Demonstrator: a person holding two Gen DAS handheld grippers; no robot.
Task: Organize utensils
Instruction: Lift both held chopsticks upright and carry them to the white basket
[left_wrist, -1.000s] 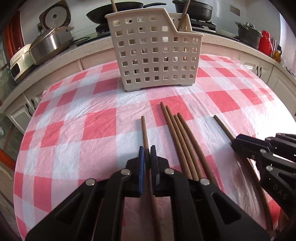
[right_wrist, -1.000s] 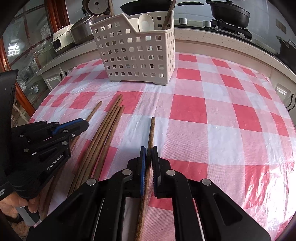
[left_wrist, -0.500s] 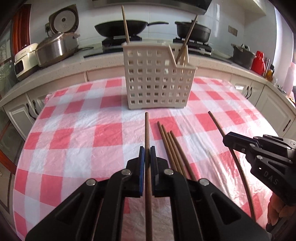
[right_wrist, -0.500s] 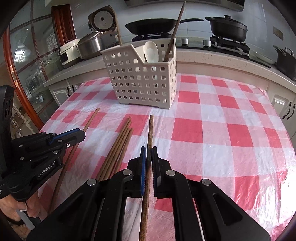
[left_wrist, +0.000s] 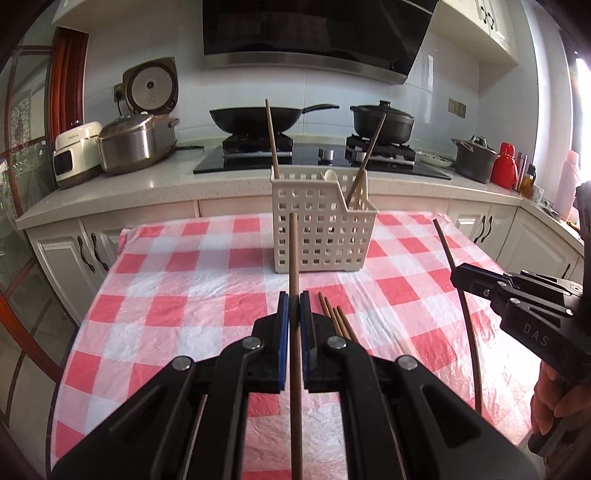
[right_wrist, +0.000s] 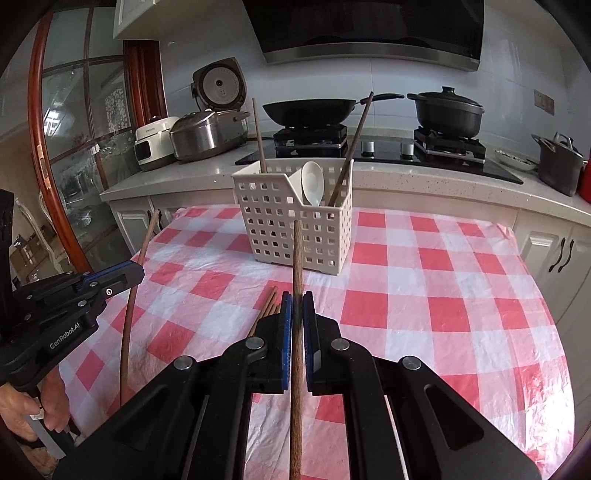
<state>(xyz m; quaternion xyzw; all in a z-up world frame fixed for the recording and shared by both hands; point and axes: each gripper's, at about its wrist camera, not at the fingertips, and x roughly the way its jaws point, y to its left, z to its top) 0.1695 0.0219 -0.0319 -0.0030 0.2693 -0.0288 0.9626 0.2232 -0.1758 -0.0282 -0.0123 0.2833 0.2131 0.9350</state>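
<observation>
A white perforated basket stands on the checkered table and holds two upright chopsticks and a white spoon. My left gripper is shut on a brown chopstick, lifted off the table and pointing at the basket. My right gripper is shut on another brown chopstick, also lifted. Several chopsticks lie on the cloth between the grippers. Each gripper shows in the other's view, the right one and the left one, with its chopstick.
The table has a red and white checkered plastic cloth. Behind it runs a counter with a stove, a wok, a black pot, rice cookers and a red kettle.
Both grippers have lifted their chopsticks off the table and tilted up, so the views now look level at the basket and counter.
</observation>
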